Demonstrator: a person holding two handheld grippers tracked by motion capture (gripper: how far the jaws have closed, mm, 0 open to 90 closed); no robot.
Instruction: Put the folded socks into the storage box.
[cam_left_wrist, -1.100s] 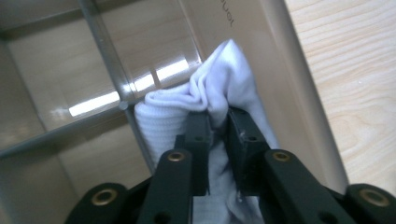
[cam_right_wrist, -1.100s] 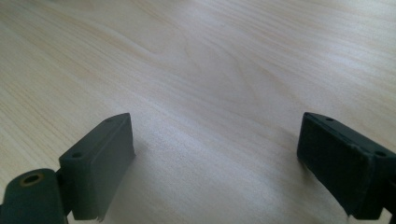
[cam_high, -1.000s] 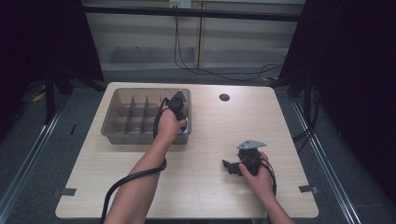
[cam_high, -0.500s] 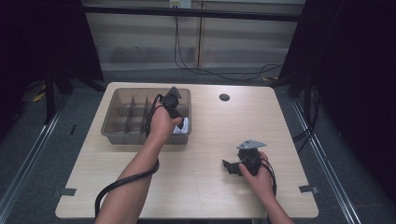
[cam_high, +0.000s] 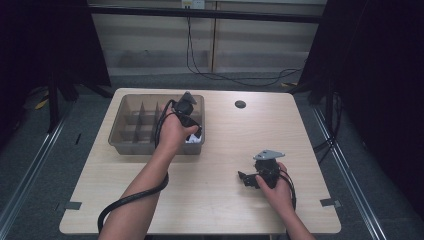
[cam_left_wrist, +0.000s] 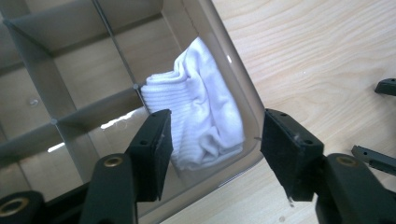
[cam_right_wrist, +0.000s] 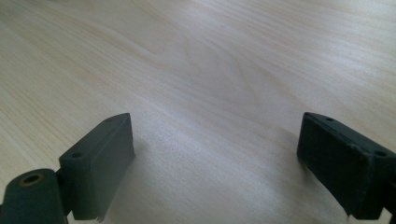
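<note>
A grey divided tray (cam_high: 131, 148) stands at the table's back left. A folded white cloth (cam_left_wrist: 201, 112) lies in its near right compartment against the tray wall (cam_left_wrist: 233, 79); from above the cloth (cam_high: 194, 140) shows just past my left hand. My left gripper (cam_left_wrist: 217, 135) hangs over it. Its jaws have just been opening and stand apart on either side of the cloth without touching it. My right gripper (cam_high: 246, 179) rests on the table at the front right, jaws wide open on bare wood (cam_right_wrist: 215, 149).
A small dark round hole (cam_high: 240, 104) sits in the tabletop (cam_high: 220, 145) behind the tray's right side. The tray's other compartments (cam_left_wrist: 93, 70) look bare. Cables trail from both grippers toward the front edge.
My left hand has lifted a little out of the tray, and the white cloth now shows in the near right compartment. The right hand has stayed put.
</note>
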